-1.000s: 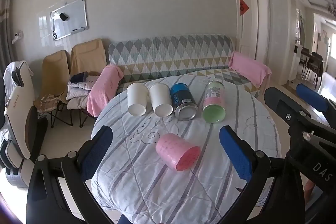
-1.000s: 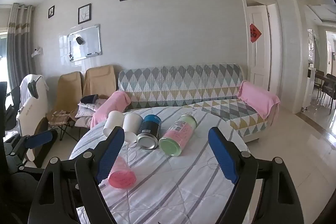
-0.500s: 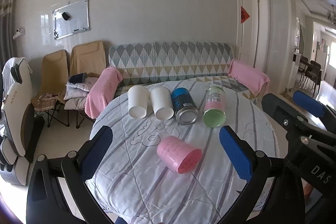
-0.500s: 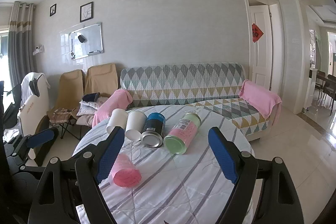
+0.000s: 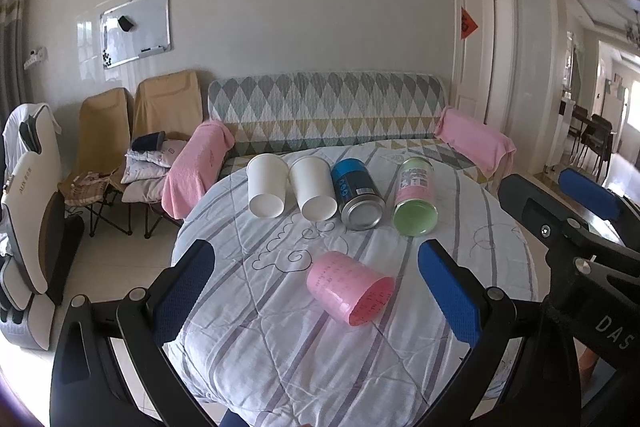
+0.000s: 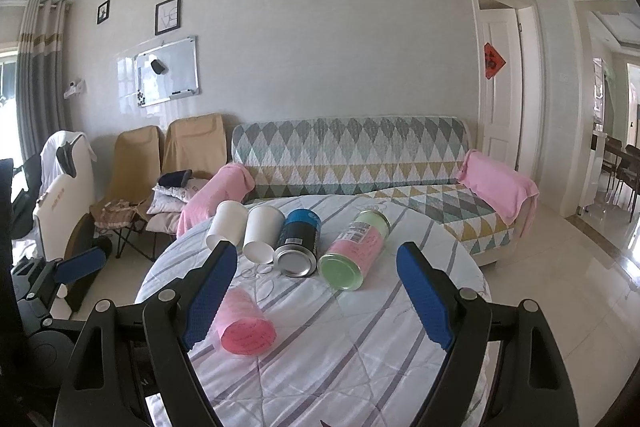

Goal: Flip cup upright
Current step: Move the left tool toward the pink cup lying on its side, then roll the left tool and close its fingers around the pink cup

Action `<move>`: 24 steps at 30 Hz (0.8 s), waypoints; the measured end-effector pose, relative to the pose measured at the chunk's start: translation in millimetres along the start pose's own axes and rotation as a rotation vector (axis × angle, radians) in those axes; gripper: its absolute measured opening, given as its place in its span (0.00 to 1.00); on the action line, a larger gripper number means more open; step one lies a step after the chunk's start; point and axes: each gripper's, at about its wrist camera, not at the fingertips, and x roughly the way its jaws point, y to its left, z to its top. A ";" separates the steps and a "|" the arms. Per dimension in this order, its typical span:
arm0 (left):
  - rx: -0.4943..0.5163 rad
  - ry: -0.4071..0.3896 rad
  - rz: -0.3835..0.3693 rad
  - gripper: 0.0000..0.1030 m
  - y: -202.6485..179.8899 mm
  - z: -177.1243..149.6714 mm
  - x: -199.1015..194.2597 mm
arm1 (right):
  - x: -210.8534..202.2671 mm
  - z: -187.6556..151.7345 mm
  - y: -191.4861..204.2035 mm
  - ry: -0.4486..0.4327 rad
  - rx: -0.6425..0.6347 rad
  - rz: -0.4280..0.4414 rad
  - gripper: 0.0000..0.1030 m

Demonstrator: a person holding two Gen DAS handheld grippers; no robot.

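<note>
Pink cup (image 5: 349, 287) is lying on its side on the quilted table (image 5: 280, 355), mouth toward the cameras, well clear of the row of two white cups, blue can (image 5: 358, 197) and green jar (image 5: 414, 201) behind it. Left gripper (image 5: 314, 291) and right gripper (image 6: 314, 297) are both hovering with jaws wide apart, holding nothing. Cup is looking like light, thin, squashable plastic, so I'm favouring a gentle pinch across the sidewall near the rim; open room all round, table edge closest on the near side.

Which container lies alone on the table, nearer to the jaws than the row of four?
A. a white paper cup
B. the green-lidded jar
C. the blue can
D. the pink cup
D: the pink cup lies on its side by itself on the striped cloth, while the white cups, blue can and green jar form the row behind it.
</note>
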 end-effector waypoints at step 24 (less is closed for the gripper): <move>0.031 0.014 -0.002 1.00 17.7 -7.2 11.8 | 11.4 -0.5 10.0 0.041 -0.019 0.005 0.81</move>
